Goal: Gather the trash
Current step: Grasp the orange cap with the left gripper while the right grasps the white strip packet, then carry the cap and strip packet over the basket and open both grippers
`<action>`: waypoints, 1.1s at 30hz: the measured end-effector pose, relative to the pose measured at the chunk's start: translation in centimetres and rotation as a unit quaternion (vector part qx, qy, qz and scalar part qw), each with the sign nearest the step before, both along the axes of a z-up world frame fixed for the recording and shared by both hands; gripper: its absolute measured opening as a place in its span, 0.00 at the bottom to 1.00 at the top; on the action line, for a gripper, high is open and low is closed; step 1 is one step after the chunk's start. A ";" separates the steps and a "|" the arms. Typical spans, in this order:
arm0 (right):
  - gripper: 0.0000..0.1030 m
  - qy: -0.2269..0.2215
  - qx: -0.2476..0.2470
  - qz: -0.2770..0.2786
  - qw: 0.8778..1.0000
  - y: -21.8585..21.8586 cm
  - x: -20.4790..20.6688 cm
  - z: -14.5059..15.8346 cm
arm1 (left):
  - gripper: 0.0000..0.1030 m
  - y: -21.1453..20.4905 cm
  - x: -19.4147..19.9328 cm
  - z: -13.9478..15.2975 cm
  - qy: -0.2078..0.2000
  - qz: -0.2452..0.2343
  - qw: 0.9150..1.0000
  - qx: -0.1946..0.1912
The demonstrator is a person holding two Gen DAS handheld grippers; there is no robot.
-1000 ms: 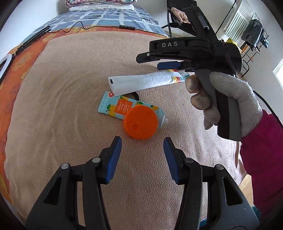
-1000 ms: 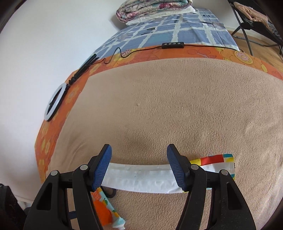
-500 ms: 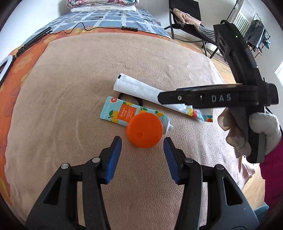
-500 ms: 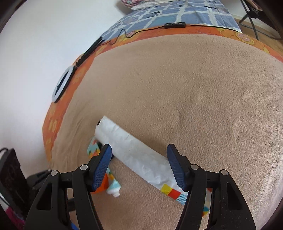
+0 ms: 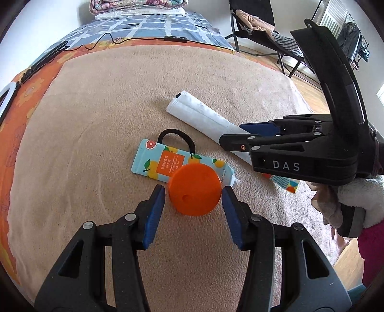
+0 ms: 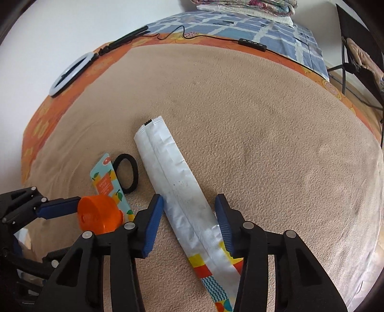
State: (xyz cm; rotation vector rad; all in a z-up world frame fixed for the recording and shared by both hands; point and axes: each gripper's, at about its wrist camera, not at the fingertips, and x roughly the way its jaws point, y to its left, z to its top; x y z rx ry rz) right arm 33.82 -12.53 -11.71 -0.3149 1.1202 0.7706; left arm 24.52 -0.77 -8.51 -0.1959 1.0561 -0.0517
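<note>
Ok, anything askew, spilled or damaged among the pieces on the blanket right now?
Nothing spilled or torn. Oddities: the orange round plastic cap is off and lies on the citrus-print tube, whose white nozzle is bare, and a black hair tie, hardly trash, sits beside the tube. The long white foil wrapper looks creased and smudged.

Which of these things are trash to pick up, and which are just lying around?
Trash for the job:
- orange cap, between the left tool's open fingers
- white wrapper, between the right tool's open fingers
- fruit-print tube

Probably just lying about:
- black hair tie
- ring light
- folded blankets
</note>
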 end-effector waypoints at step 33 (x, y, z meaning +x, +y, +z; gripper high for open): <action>0.12 -0.059 0.046 -0.028 0.997 -3.7 -7.4 8.1 | 0.46 1.8 -7.3 7.6 -0.073 0.011 0.997 -0.006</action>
